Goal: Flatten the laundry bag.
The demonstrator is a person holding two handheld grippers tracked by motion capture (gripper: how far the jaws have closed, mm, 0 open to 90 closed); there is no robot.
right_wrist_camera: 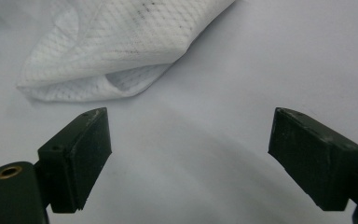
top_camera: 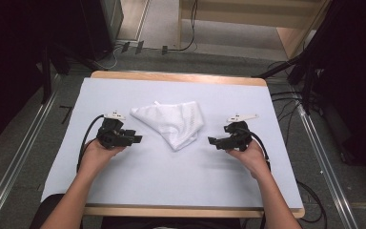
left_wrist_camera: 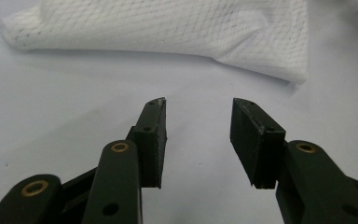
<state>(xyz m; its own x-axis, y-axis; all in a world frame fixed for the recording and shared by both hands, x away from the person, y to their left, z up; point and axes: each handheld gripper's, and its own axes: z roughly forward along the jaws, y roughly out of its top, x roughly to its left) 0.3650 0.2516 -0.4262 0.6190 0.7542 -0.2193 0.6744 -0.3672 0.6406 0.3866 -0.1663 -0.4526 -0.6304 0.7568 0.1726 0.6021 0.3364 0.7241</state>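
Note:
A white mesh cloth (top_camera: 171,123) lies folded in a rough triangle at the middle of the table. My left gripper (top_camera: 137,139) rests low at the cloth's left, pointing right, open and empty. In the left gripper view the cloth (left_wrist_camera: 168,32) lies beyond the parted jaws of that gripper (left_wrist_camera: 198,109), apart from them. My right gripper (top_camera: 211,141) sits at the cloth's right, pointing left, open with nothing between its jaws. In the right gripper view the cloth's folded corner (right_wrist_camera: 121,51) lies just ahead of this gripper (right_wrist_camera: 189,119), toward its left jaw.
A pale blue-grey mat (top_camera: 171,181) covers the wooden table (top_camera: 181,78). Bare mat spreads in front of and around the cloth. Black stands and cables occupy the floor at both sides and behind the table.

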